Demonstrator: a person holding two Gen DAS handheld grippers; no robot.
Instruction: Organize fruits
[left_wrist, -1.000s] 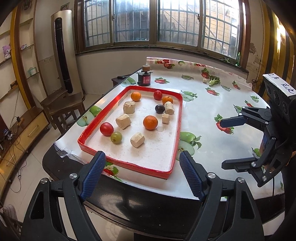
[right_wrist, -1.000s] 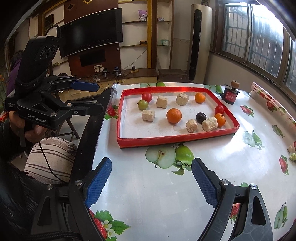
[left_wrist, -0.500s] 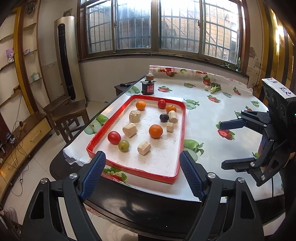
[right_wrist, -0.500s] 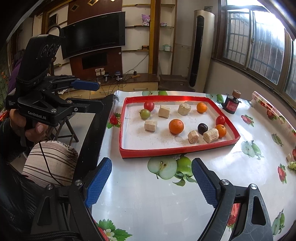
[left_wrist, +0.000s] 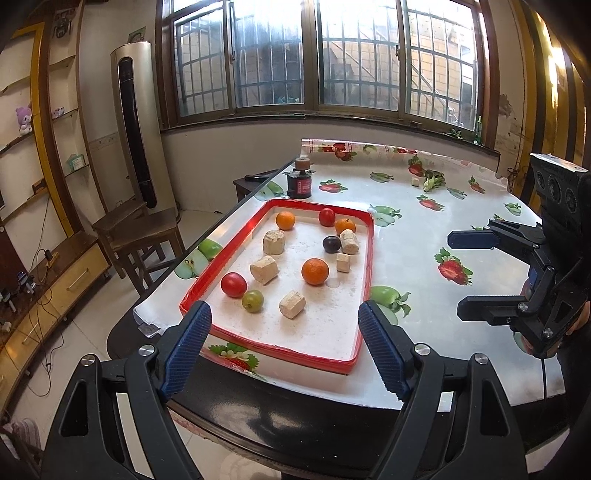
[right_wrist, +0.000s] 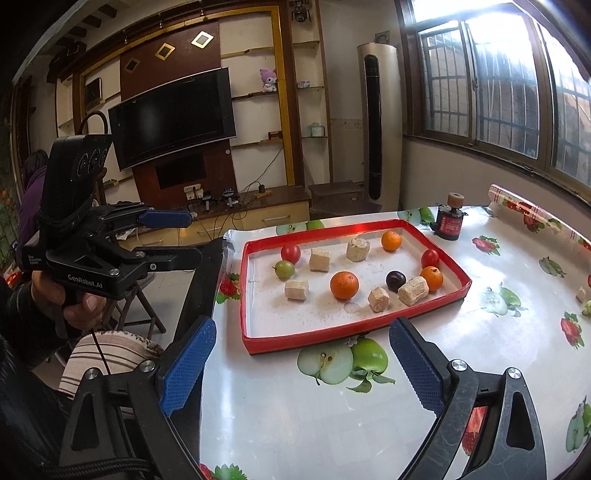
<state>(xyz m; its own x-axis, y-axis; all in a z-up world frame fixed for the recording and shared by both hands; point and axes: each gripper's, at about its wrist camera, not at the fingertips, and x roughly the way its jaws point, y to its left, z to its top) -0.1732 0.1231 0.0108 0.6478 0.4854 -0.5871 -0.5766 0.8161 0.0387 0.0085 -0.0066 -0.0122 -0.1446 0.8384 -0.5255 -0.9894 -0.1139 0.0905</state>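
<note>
A red-rimmed tray (left_wrist: 369, 258) (right_wrist: 347, 329) lies on the table and holds several fruits and beige blocks. Among them are a large orange (left_wrist: 315, 271) (right_wrist: 344, 285), a red tomato (left_wrist: 233, 284) (right_wrist: 290, 253), a green fruit (left_wrist: 252, 301) (right_wrist: 284, 269) and a dark plum (left_wrist: 331, 244) (right_wrist: 395, 280). My left gripper (left_wrist: 283, 312) (right_wrist: 190, 238) hovers open just short of the tray's near end, holding nothing. My right gripper (right_wrist: 302, 326) (left_wrist: 458, 276) hangs over the tablecloth beside the tray's long side; its jaws are opening with nothing between them.
A small dark red-labelled bottle (left_wrist: 299, 182) (right_wrist: 449, 220) stands past the tray's far end. The fruit-print tablecloth (right_wrist: 406, 398) spreads wide to the right. A wooden stool (left_wrist: 140, 230) sits on the floor beside the table. A person's hand (right_wrist: 70, 302) grips the left tool.
Both wrist views have tipped upward, so the tray sits lower in each picture. The right gripper's fingers stand slightly wider apart. The fruits have not moved.
</note>
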